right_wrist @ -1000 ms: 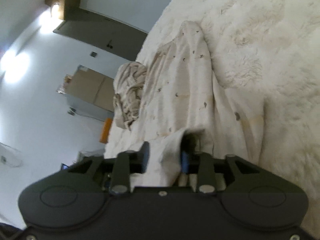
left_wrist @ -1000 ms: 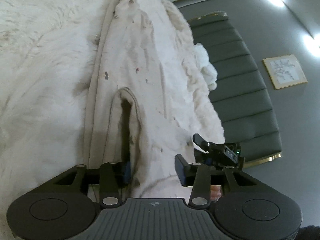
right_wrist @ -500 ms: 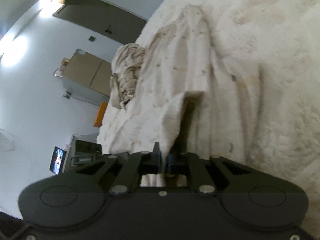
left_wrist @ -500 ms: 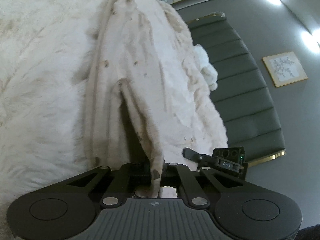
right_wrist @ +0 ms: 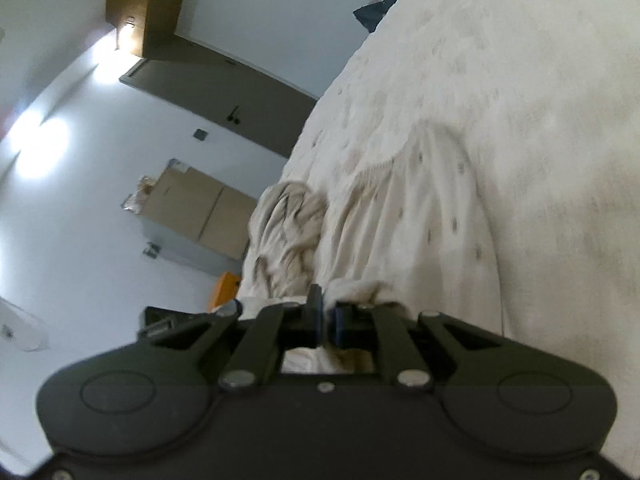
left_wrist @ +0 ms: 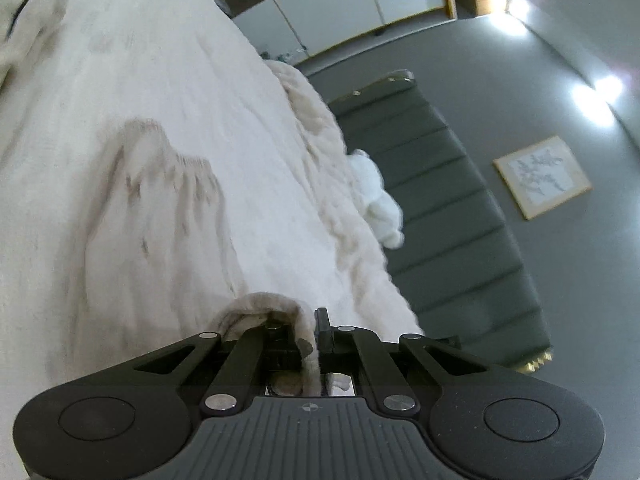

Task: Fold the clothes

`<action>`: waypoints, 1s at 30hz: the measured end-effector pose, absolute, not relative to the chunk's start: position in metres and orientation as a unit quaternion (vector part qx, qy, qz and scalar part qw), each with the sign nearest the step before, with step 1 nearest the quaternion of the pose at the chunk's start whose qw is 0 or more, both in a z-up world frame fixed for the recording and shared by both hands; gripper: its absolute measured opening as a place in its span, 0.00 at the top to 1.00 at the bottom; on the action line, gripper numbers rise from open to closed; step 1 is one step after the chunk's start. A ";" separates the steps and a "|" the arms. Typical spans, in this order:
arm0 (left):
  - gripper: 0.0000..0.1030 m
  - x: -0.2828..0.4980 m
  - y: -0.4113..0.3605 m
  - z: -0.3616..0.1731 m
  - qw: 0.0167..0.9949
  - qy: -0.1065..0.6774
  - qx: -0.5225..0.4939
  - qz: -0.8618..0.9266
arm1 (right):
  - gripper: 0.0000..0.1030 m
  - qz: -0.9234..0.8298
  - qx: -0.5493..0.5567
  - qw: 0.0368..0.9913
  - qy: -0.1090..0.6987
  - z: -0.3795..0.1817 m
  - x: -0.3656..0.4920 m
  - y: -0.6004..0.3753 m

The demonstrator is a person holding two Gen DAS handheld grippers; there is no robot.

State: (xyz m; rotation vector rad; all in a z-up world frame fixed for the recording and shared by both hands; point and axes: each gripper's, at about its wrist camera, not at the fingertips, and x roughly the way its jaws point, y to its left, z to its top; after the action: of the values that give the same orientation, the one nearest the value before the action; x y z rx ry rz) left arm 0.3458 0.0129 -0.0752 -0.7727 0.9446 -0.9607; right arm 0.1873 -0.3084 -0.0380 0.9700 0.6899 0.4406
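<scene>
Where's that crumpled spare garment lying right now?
In the right wrist view the crumpled garment lies at the bed's left edge, just left of the spotted garment pinched in the right gripper.

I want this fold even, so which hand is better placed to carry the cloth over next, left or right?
Neither clearly; probably both together. The left tool and right tool are each shut on an edge of the cream cloth, which trails away across the bed.
</scene>
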 end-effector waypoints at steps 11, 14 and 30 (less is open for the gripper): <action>0.97 0.437 0.004 -0.095 0.739 0.453 -0.330 -0.374 | 0.95 0.179 0.446 0.797 0.365 -0.064 0.291 -0.312; 0.91 0.458 0.005 -0.110 0.734 0.478 -0.335 -0.349 | 0.88 0.158 0.468 0.784 0.376 -0.076 0.303 -0.318; 0.50 0.509 0.027 -0.125 0.711 0.460 -0.414 -0.333 | 0.73 0.120 0.547 0.775 0.293 -0.073 0.320 -0.352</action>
State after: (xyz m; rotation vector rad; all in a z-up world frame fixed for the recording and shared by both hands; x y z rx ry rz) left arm 0.5090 0.0272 -0.1250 -0.9171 1.0206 -0.7388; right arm 0.3201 -0.3520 -0.0727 1.1833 0.6354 0.2597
